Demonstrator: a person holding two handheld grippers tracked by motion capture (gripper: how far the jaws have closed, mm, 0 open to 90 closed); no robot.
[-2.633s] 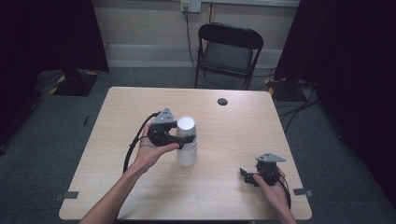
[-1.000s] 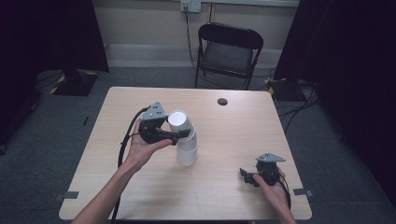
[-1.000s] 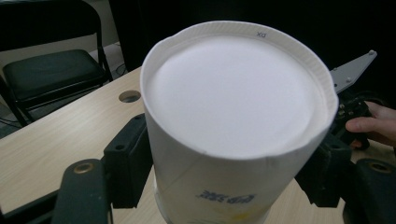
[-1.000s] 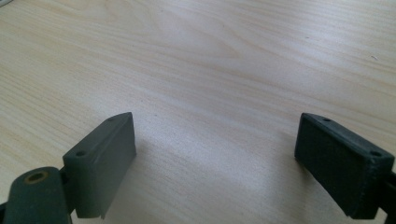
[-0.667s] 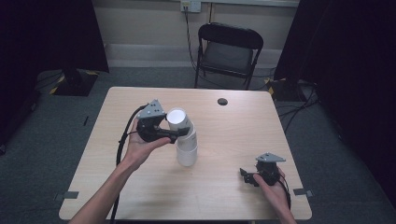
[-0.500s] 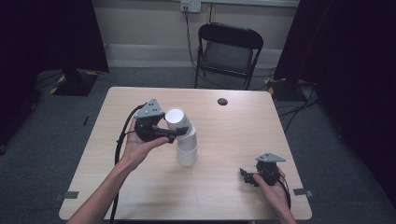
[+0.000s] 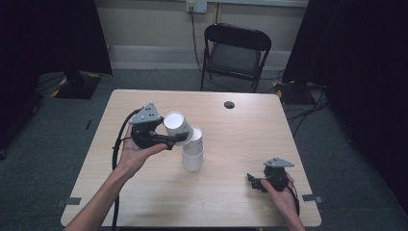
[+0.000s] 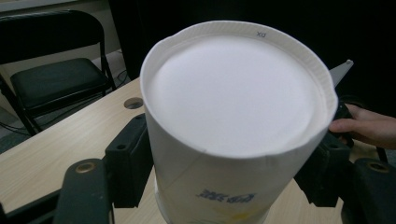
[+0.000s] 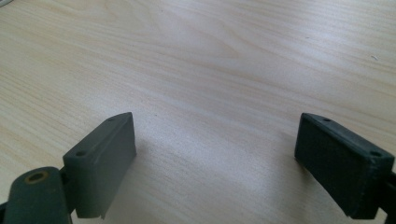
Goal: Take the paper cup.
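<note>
Held cup: white paper cup, upside down and tilted, base facing up and toward the camera; raised above the tabletop near its middle, just left of and above the standing cup.
Standing cup: second white paper cup, also base up, resting on the tabletop near the centre; upper edge looks touching or nearly touching the held cup, cannot tell which.
Left claw: closed on the held cup's wall, one jaw pressing each side; slight denting of the base rim visible in the left gripper view.
Right claw: jaws spread wide with nothing between them, low over bare wood near the tabletop's front right corner, held in the right hand.
Tabletop: pale wood, with a small dark round grommet hole near the far edge.
Risk: thin paper wall likely to crush or slip under a tighter squeeze; a tilted swing could clip the standing cup and tip it, since nothing steadies it.
Room: broad bare wood left of the cups, along the front edge, and between the cups and the right claw; the right claw sits close to the front right corner, so little margin there.
Beyond: black folding chair past the far edge, well apart.
</note>
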